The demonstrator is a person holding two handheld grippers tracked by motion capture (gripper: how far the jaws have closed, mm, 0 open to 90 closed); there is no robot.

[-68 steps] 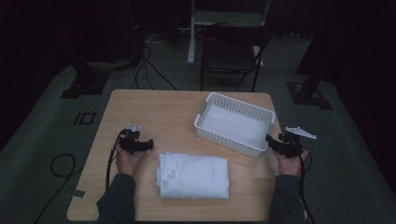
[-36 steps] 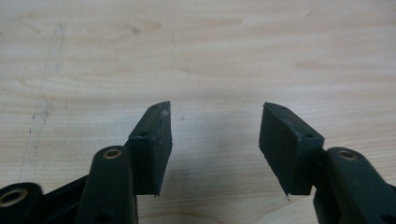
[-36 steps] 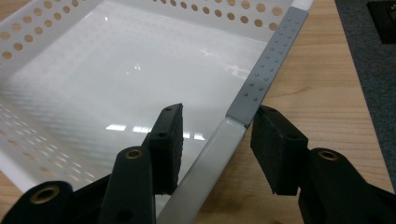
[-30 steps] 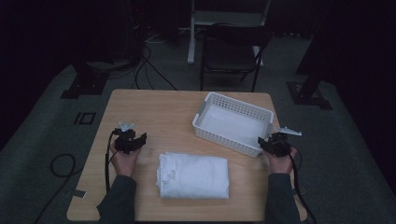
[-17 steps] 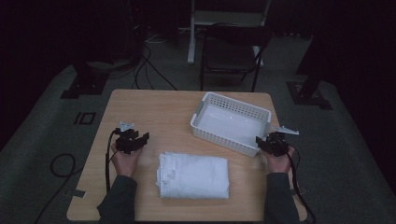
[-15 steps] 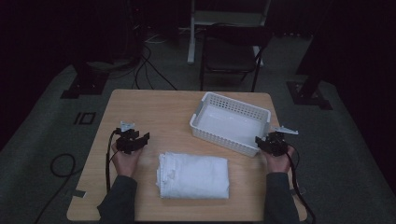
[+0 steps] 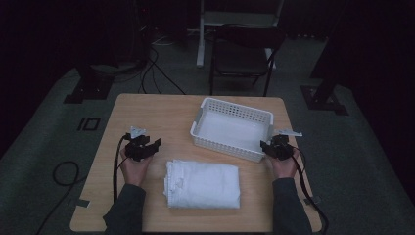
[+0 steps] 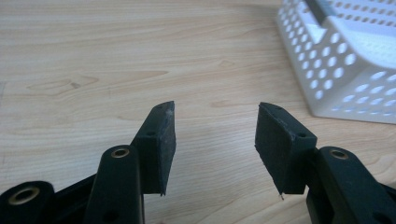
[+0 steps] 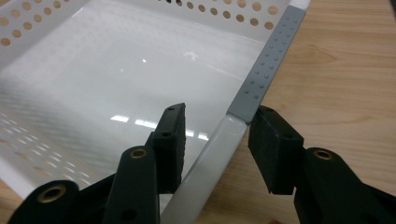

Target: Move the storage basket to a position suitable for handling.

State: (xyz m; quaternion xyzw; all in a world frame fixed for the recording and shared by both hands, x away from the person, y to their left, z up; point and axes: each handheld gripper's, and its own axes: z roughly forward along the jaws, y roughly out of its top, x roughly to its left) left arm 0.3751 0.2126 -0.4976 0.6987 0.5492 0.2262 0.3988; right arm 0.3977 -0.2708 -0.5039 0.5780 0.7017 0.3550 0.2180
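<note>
Taking the white basket (image 7: 232, 129) as the reference point. Well to its left, the left gripper (image 7: 143, 147) rests over bare counter (image 7: 161, 110), the jaws released, with wood and nothing else between them; in the left gripper view one perforated corner of the basket (image 8: 343, 60) appears at the upper right, well clear of the jaws.

In front of the basket, near the person's edge of the counter, lies a folded white cloth (image 7: 203, 183), apart from the basket and from both grippers.

The basket sits right of the counter's centre, slightly skewed to the edges. Its floor is bare and glossy; nothing is in it.

At the basket's right near corner, the right gripper (image 7: 275, 148) straddles the rim. The right gripper view shows one jaw inside the wall and one outside, with the white rim (image 9: 212, 163) between them just below the grey grip strip (image 9: 268, 65). The jaws have just been closing, yet a gap remains on the inner side; the rim is not yet clamped.

Assessment: the step in hand appears to be taking hold of the basket wall. It would be done best by closing squarely on the rim, seating the pads fully, and avoiding any tilt before moving the basket.
</note>
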